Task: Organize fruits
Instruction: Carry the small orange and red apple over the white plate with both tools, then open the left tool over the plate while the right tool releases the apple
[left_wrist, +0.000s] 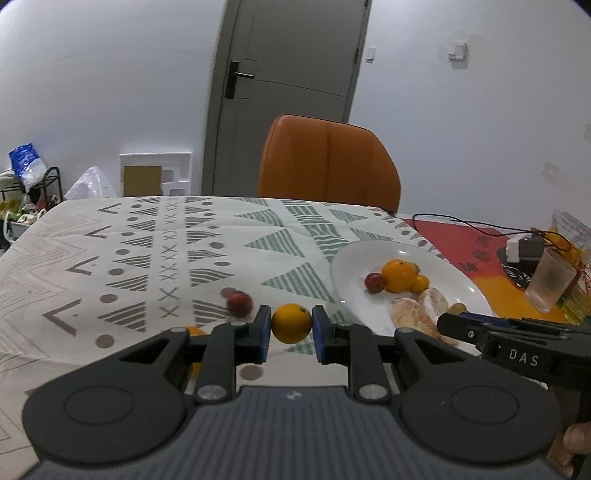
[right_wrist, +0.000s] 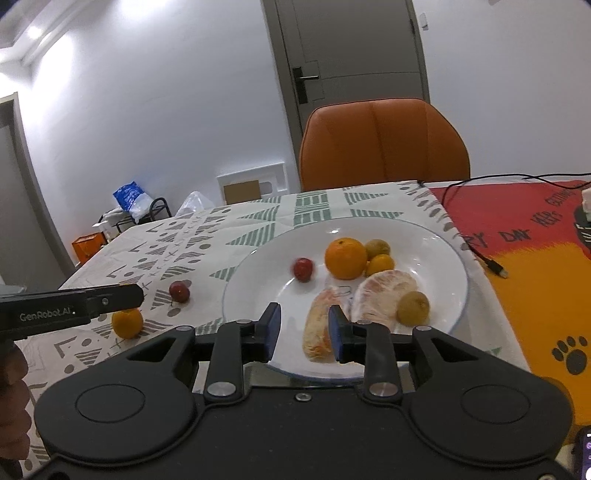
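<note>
My left gripper (left_wrist: 291, 328) is shut on a small orange (left_wrist: 291, 319), held just above the patterned tablecloth, left of the white plate (left_wrist: 347, 266). A red fruit (left_wrist: 239, 302) lies on the cloth just beyond it. The plate (right_wrist: 443, 254) holds a larger orange (right_wrist: 346, 257), a red fruit (right_wrist: 303, 269), small yellow fruits (right_wrist: 380, 265) and two peeled pomelo segments (right_wrist: 384, 291). My right gripper (right_wrist: 304, 328) hangs over the plate's near rim, jaws apart. One segment (right_wrist: 317, 332) lies on the plate between the pads, with a gap on its left side.
An orange chair (left_wrist: 328, 162) stands behind the table's far edge. To the right lie a red and orange mat (right_wrist: 535, 258), a black cable (right_wrist: 480, 254), a frosted glass (left_wrist: 550, 280) and a jar. A hand (right_wrist: 14, 398) shows at the left edge.
</note>
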